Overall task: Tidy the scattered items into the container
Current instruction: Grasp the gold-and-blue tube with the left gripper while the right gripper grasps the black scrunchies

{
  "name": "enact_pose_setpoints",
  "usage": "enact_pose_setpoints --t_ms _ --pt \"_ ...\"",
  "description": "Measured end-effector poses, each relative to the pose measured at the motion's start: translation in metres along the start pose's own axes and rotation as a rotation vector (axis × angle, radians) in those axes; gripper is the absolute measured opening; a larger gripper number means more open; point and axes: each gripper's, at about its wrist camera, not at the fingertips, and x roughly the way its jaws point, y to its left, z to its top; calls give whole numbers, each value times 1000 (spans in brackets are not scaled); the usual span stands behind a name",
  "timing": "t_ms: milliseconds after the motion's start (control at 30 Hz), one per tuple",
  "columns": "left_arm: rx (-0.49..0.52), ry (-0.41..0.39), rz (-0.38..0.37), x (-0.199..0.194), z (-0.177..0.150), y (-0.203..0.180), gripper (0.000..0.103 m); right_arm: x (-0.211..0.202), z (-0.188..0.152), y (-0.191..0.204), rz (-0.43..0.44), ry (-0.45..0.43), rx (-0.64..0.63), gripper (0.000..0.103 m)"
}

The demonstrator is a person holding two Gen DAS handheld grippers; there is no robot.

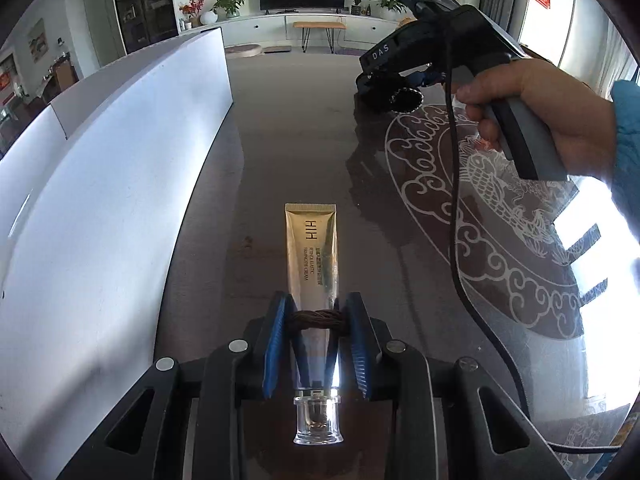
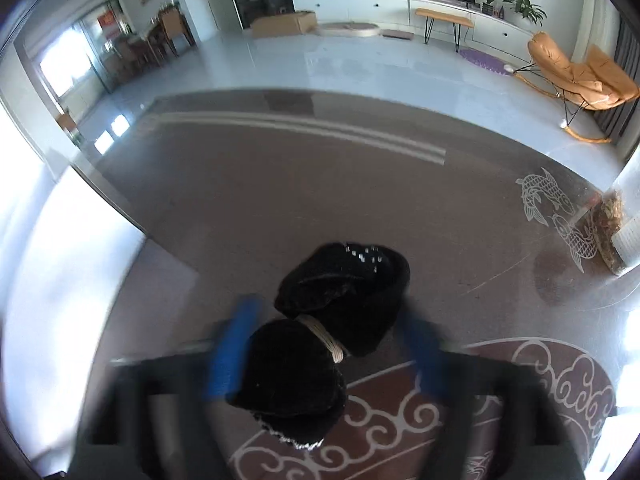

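Nearest, the left gripper (image 1: 316, 312) is clamped on a gold plastic cream tube with a clear cap (image 1: 313, 264); a brown twisted cord (image 1: 316, 317) spans the blue pads across it. The tube's long axis runs straight out along the fingers, cap toward the camera. Left of the tube stands the white box-like container (image 1: 120, 168), its wall alongside; its inside is hidden. Farther right of the tube, a person's hand (image 1: 532, 112) carries the right gripper (image 2: 326, 344). Its blurred jaws straddle a black velvet bow hair tie (image 2: 320, 332) on the glass tabletop (image 2: 280, 208); grip uncertain.
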Motion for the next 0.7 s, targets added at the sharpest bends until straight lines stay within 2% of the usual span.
enact_pose_setpoints --t_ms 133,200,267,433,533,600,633,667,700 --pt "-28 -15 -13 -2 -4 -5 30 -15 -23 1 19 -45 -40 44" --pt "-44 -18 -32 -6 -10 -12 30 -29 -49 -3 53 -50 -69 44" --pt "-52 -22 -57 -11 -17 -25 30 -51 -90 -11 81 -58 -100 44" --pt "-16 -33 -105 -29 -45 -79 29 -131 -236 -39 85 -118 -123 44" --pt "-8 -42 -66 -36 -55 -104 30 -172 -312 -60 46 -169 -47 47" --pt "-30 -54 -35 -37 -58 -109 32 -188 -348 -75 16 -195 42 58" --pt "-31 -57 -33 -41 -60 -112 39 -194 -357 -83 -4 -205 72 82" --pt "-21 -52 -32 -40 -59 -114 57 -197 -362 -86 -23 -207 87 103" --pt "-8 -37 -11 -38 -58 -118 68 -196 -364 -90 -39 -202 94 103"
